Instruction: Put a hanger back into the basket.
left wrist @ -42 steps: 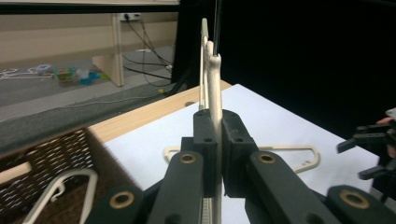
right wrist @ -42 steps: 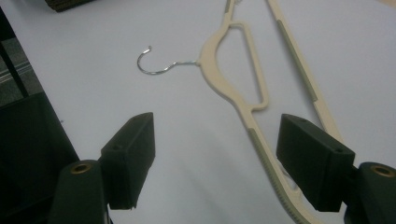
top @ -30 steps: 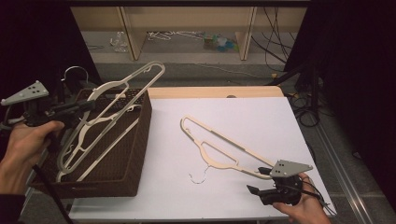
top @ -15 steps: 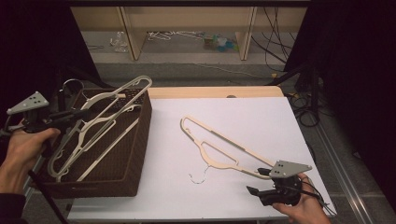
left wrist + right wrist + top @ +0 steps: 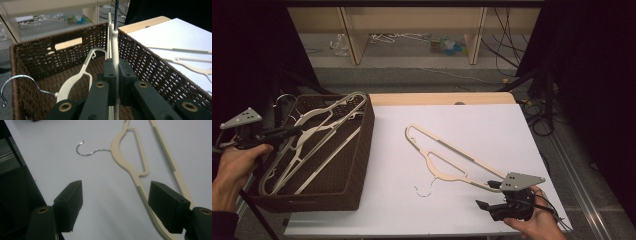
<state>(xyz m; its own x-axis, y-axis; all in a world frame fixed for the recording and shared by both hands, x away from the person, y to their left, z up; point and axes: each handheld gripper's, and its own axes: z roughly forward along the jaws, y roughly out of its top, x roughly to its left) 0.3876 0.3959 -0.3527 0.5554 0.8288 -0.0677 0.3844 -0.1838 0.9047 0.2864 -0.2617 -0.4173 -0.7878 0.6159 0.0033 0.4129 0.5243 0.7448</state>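
Currently the left gripper (image 5: pixel 287 133) is clamped on a hanger (image 5: pixel 319 131) partly inside the basket (image 5: pixel 362 150) at left, not yet released; the right gripper (image 5: pixel 486 195) stands wide open, empty, beside a second hanger (image 5: pixel 447 150) on the table (image 5: pixel 492 125)

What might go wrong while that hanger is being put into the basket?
The hanger pinched in the left claw leans over the basket rim, so its top end could catch there. Its hook might also tangle with the hanger already inside. The right claw stands open by the table hanger.
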